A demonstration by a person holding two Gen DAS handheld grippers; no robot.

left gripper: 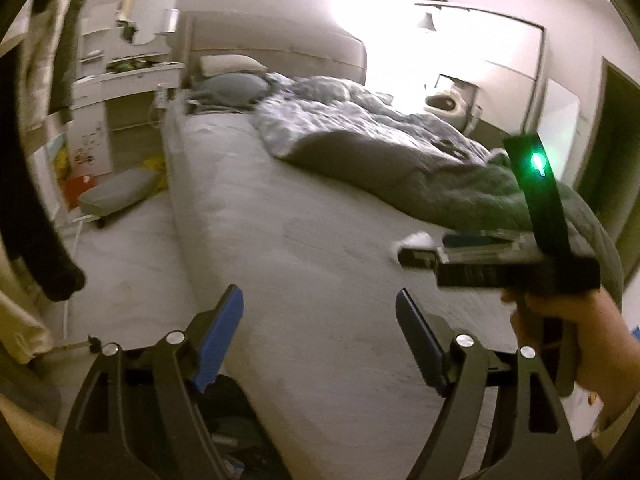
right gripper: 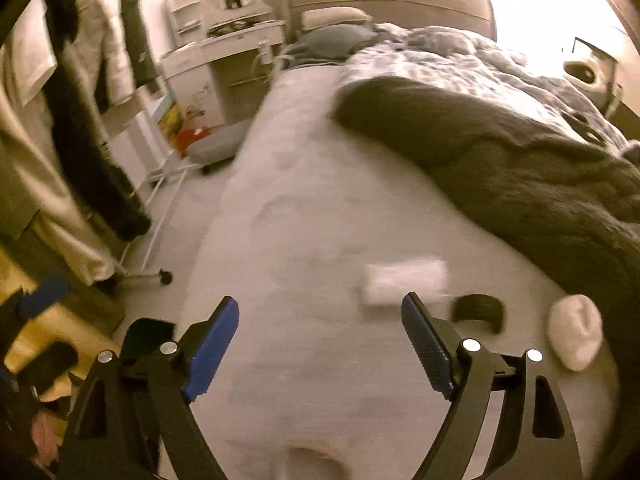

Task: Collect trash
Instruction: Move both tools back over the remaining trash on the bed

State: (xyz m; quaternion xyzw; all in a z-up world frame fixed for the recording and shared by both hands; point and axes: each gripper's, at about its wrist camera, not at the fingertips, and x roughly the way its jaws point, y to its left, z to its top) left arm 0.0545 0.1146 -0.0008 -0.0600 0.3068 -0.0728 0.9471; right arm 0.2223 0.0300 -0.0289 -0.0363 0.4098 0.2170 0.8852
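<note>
On the grey bed sheet [right gripper: 304, 208] lies a flat white piece of paper or tissue [right gripper: 404, 282], blurred. To its right are a small black curved item [right gripper: 478, 312] and a white crumpled wad [right gripper: 576, 336] by the duvet's edge. My right gripper [right gripper: 320, 302] hovers open just short of the white piece, nothing between its blue pads. My left gripper [left gripper: 319, 294] is open and empty over the bed's near corner. In the left wrist view a hand [left gripper: 580, 332] holds the right gripper's body, which hides most of a white scrap [left gripper: 416, 240].
A rumpled grey duvet [left gripper: 360, 132] covers the bed's right half, with pillows [left gripper: 232, 88] at the headboard. Clothes hang on a wheeled rack [right gripper: 80, 120] at the left. A grey stool [left gripper: 116, 192] and a white desk [left gripper: 128, 76] stand beside the bed.
</note>
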